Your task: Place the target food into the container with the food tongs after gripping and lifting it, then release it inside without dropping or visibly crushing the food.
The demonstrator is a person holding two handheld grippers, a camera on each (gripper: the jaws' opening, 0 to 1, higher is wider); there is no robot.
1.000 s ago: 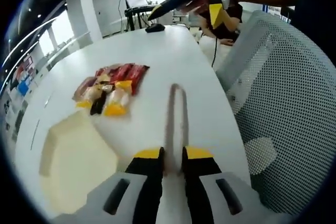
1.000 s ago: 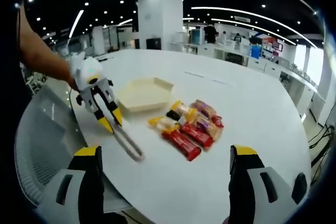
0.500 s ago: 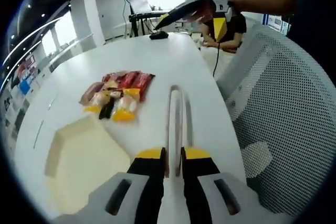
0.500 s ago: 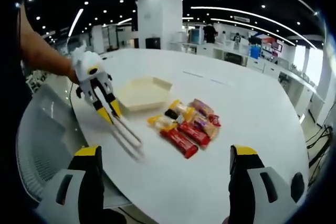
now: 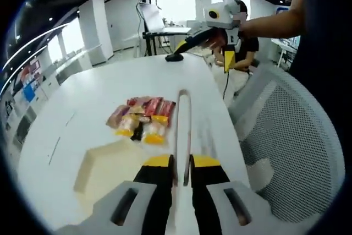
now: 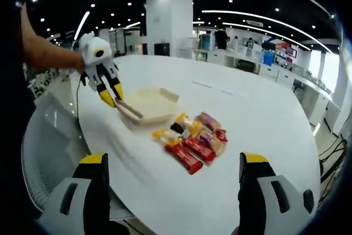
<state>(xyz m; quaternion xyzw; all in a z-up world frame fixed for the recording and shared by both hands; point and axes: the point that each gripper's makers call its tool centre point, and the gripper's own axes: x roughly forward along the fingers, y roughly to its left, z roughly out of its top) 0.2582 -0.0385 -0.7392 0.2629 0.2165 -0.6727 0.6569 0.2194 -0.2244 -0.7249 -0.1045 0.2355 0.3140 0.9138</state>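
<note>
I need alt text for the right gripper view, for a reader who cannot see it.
The left gripper, held by a person's arm, grips metal food tongs above a cream hexagonal container on a white table. A pile of wrapped snacks lies beside the container.

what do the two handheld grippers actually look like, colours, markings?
Left gripper: white rounded body with a round lens, black jaw arms, yellow tips. In its own view the jaws are light grey with dark slots and yellow-capped black ends. Right gripper: same grey jaws, dark slots, yellow caps. A dark cable hangs beneath it.
</note>
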